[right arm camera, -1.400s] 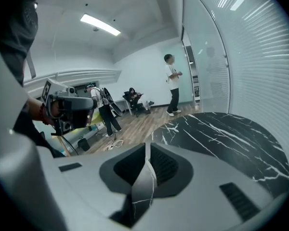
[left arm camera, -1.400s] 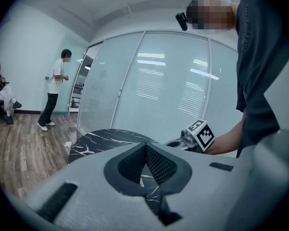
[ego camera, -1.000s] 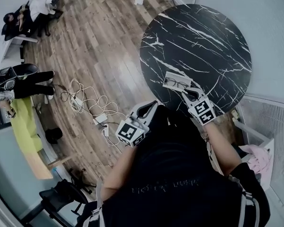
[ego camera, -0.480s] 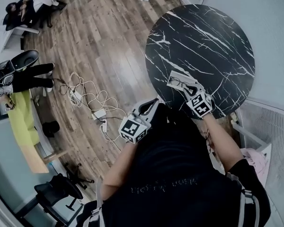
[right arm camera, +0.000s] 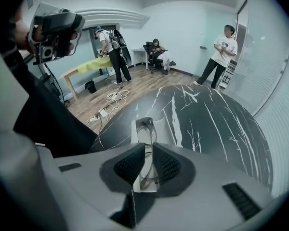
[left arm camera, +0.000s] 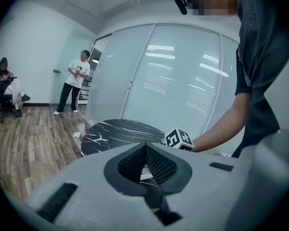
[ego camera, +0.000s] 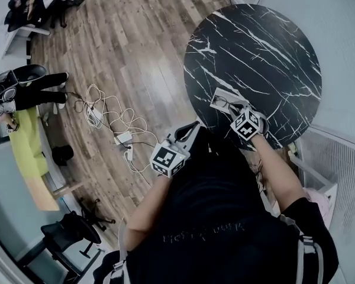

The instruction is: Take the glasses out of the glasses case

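An open white glasses case (ego camera: 220, 98) lies near the front edge of the round black marble table (ego camera: 260, 46). The thin-framed glasses (ego camera: 223, 104) lie in it. My right gripper (ego camera: 238, 111) reaches onto the case's near end. In the right gripper view the case (right arm camera: 164, 131) runs away from me, and the glasses (right arm camera: 147, 125) pass between the pads of the right gripper (right arm camera: 149, 147), which is shut on the frame. My left gripper (ego camera: 187, 135) hangs off the table's edge, shut and holding nothing; in its own view the left gripper (left arm camera: 145, 147) points toward the table (left arm camera: 115, 131).
A tangle of white cables (ego camera: 106, 120) and a power strip lie on the wood floor left of the table. A glass wall (ego camera: 337, 52) runs close behind and to the right. A yellow-green desk (ego camera: 26, 158) and several people stand or sit farther off.
My right gripper has pushed forward over the case and its jaws have narrowed onto the glasses. The left gripper has barely moved.
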`<state>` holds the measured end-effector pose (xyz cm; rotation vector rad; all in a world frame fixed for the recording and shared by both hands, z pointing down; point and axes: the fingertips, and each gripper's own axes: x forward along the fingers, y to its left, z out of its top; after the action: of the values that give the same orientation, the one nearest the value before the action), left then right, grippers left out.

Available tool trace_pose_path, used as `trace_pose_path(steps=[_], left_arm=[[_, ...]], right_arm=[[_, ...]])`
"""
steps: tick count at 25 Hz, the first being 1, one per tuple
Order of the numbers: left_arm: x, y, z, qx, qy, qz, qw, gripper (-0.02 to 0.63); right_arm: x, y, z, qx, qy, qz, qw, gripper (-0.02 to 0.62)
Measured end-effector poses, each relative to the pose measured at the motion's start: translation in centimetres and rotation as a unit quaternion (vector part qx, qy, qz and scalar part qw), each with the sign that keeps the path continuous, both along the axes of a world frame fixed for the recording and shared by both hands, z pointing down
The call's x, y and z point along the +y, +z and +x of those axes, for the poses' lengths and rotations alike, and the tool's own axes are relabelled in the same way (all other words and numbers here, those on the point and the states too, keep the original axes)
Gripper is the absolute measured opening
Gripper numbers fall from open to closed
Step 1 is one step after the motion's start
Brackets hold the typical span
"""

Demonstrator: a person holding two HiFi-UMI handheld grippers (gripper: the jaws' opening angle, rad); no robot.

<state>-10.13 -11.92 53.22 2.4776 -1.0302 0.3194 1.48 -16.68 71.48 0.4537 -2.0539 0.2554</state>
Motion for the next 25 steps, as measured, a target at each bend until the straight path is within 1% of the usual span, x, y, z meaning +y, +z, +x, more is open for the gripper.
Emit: trace_pose_path(steps=[6,14,21,25], left_arm=[[0.0,0.0,-0.2,0.001,-0.003,-0.009,1.0000,0.020],[0.3,0.1,-0.7,-0.005,-0.010,-0.017,0.9998,0.020],[0.4,0.5,-1.1,-0.005,-0.016,-0.026,0.9995,0.020],[0.2,0.4,-1.2,-0.005,-0.019,-0.024,0.9995,0.020]], right_arm=[[-0.4,1.7,-0.2,0.024,-0.016,-0.015,0.999,0.034],[-0.8,3.4,-0.8,0.050,-0.037,-0.022,0.998,0.034],[-1.2,4.4,-0.7,0.072,-0.044,-0.016,0.996,0.034],[-1.2,4.8,-0.4,0.081,-0.056,-0.014,0.995,0.032]])
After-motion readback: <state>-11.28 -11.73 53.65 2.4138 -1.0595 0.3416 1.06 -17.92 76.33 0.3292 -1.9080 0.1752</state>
